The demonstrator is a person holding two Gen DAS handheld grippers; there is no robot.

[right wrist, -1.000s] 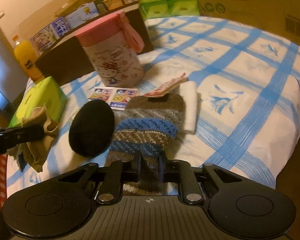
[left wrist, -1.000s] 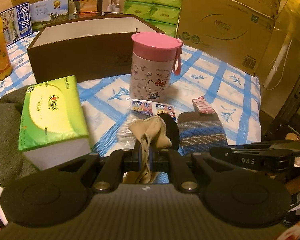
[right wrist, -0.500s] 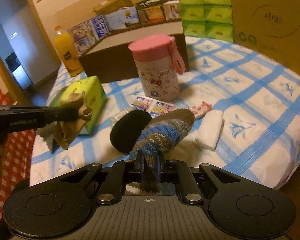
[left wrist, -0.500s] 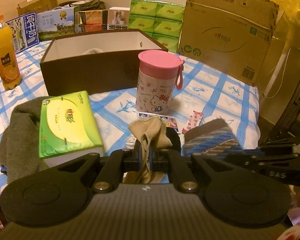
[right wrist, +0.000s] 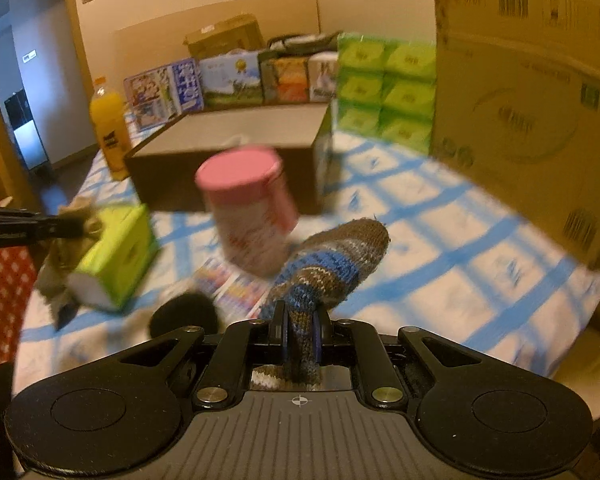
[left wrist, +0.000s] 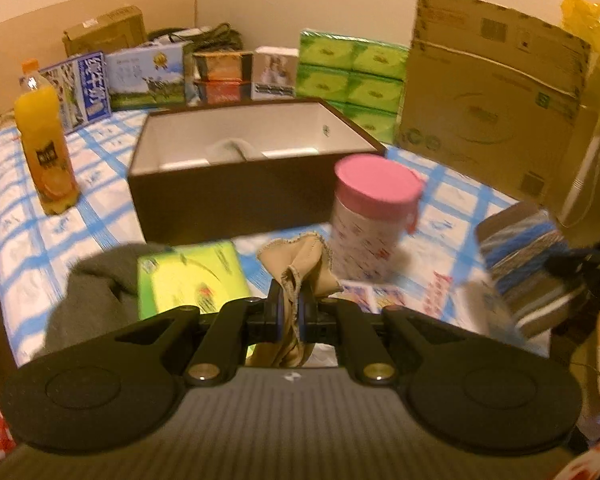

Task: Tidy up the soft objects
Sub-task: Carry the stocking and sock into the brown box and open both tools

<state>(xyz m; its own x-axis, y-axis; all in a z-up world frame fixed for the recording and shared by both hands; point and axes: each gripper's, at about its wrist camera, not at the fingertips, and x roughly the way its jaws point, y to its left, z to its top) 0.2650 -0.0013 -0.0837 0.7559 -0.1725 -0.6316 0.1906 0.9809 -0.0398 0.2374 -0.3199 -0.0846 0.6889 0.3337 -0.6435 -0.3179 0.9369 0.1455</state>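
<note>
My left gripper [left wrist: 288, 300] is shut on a beige cloth [left wrist: 300, 260] and holds it above the bed. My right gripper [right wrist: 300, 328] is shut on a striped blue and brown knitted sock [right wrist: 332, 260], lifted off the bed; the sock also shows in the left wrist view [left wrist: 528, 256]. An open brown box [left wrist: 244, 160] with a white inside stands behind, also seen in the right wrist view [right wrist: 228, 148]. A dark grey cloth [left wrist: 92, 292] lies under a green tissue pack [left wrist: 188, 280].
A pink-lidded Hello Kitty cup [left wrist: 372, 216] stands in front of the box. An orange juice bottle [left wrist: 46, 148] stands at the left. A black round pad [right wrist: 184, 312] and small packets [left wrist: 384, 296] lie on the blue-checked bed. Cardboard boxes [left wrist: 492, 100] and tissue packs [left wrist: 348, 80] line the back.
Both grippers have risen and pulled back from the bed. The knitted sock has been lifted off the bed. The beige cloth stays in my left gripper.
</note>
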